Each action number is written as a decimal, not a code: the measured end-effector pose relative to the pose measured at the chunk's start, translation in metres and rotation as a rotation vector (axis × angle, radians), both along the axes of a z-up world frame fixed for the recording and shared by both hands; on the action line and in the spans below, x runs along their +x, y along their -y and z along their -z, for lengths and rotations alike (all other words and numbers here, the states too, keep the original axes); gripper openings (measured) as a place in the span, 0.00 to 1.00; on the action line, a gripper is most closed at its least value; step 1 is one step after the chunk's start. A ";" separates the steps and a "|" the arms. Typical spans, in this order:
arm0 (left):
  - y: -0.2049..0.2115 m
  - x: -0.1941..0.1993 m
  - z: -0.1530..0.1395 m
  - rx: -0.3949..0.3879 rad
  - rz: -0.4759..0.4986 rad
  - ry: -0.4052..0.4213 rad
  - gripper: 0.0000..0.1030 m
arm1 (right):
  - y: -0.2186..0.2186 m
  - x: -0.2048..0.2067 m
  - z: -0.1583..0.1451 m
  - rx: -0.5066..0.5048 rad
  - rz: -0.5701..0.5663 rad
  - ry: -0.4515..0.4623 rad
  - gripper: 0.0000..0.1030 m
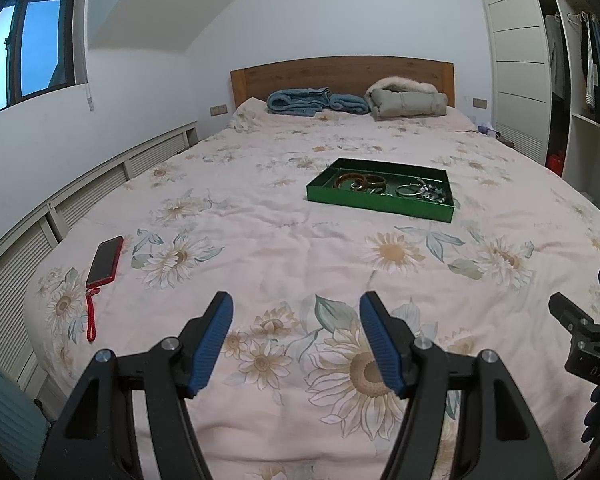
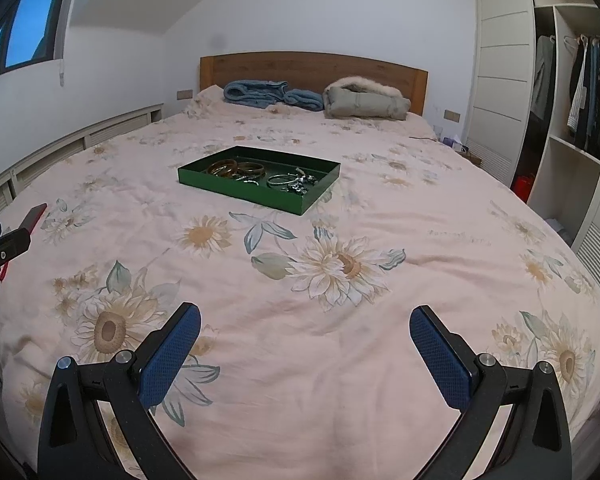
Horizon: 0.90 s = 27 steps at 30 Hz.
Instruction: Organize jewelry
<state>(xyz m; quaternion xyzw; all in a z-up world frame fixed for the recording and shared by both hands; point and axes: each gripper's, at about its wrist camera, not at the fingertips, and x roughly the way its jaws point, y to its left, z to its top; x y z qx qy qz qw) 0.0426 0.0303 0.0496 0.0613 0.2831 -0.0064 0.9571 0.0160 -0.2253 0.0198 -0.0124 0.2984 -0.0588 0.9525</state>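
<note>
Nearest the lens, the left gripper (image 1: 296, 300) is held low over the foot of the quilt (image 1: 284, 248), its blue pads set well apart with nothing between them and nothing touched. The right gripper (image 2: 305, 314) is held likewise beside it, spread wider still, empty, and clear of the cloth.

The jewelry is all seen inside the green tray (image 2: 236, 190), which lies well ahead near the middle of the bed. Brown bangles (image 2: 236, 169) are gathered toward its left end, overlapping one another; a silver bangle (image 2: 283, 179) and a tangle of small silver pieces (image 2: 300, 186) lie toward its right end. No piece is seen on the quilt outside the tray. Whether the sorting is finished or is yet to be done cannot be settled: brown and silver lie apart, yet each heap is loose and overlapping.

If a piece is to be lifted, a single ring should be approached from above, one pad passed inside the hoop and one outside, and closed gently, since the tray sits on soft bedding and could tip or slide. The tangle would probably need to be teased apart, not snatched. A red phone (image 1: 105, 261) lies at the left edge, away from the work.
</note>
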 end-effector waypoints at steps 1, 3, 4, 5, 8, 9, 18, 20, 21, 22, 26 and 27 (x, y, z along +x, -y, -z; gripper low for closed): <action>0.000 0.000 0.000 0.000 0.000 0.000 0.62 | 0.000 0.000 0.000 0.000 0.001 0.001 1.00; 0.000 -0.001 0.000 -0.001 0.002 0.002 0.62 | 0.000 -0.001 0.000 -0.001 0.002 0.001 1.00; 0.001 -0.002 0.000 0.000 0.002 0.003 0.62 | 0.000 -0.002 0.000 -0.002 0.002 0.003 1.00; 0.001 -0.002 -0.001 0.000 0.002 0.005 0.62 | 0.000 -0.002 0.000 -0.002 0.003 0.003 1.00; 0.001 -0.004 -0.001 0.000 0.004 0.009 0.62 | 0.000 -0.004 -0.001 -0.004 0.003 0.005 1.00; 0.001 -0.005 -0.002 0.001 0.003 0.011 0.62 | 0.001 -0.004 -0.001 -0.005 0.002 0.006 1.00; 0.001 -0.007 -0.004 0.001 0.007 0.005 0.62 | 0.001 -0.007 -0.003 -0.008 0.003 0.006 1.00; 0.002 -0.009 -0.005 0.002 0.008 0.005 0.62 | 0.002 -0.007 -0.003 -0.008 0.003 0.006 1.00; 0.002 -0.008 -0.005 0.002 0.008 0.004 0.62 | 0.001 -0.007 -0.003 -0.007 0.003 0.006 1.00; 0.002 -0.008 -0.005 0.002 0.008 0.004 0.62 | 0.002 -0.008 -0.003 -0.007 0.003 0.006 1.00; 0.002 -0.008 -0.005 0.006 0.007 0.005 0.62 | 0.002 -0.008 -0.003 -0.007 0.004 0.005 1.00; 0.002 -0.009 -0.005 0.007 0.009 0.004 0.62 | 0.002 -0.008 -0.003 -0.008 0.003 0.006 1.00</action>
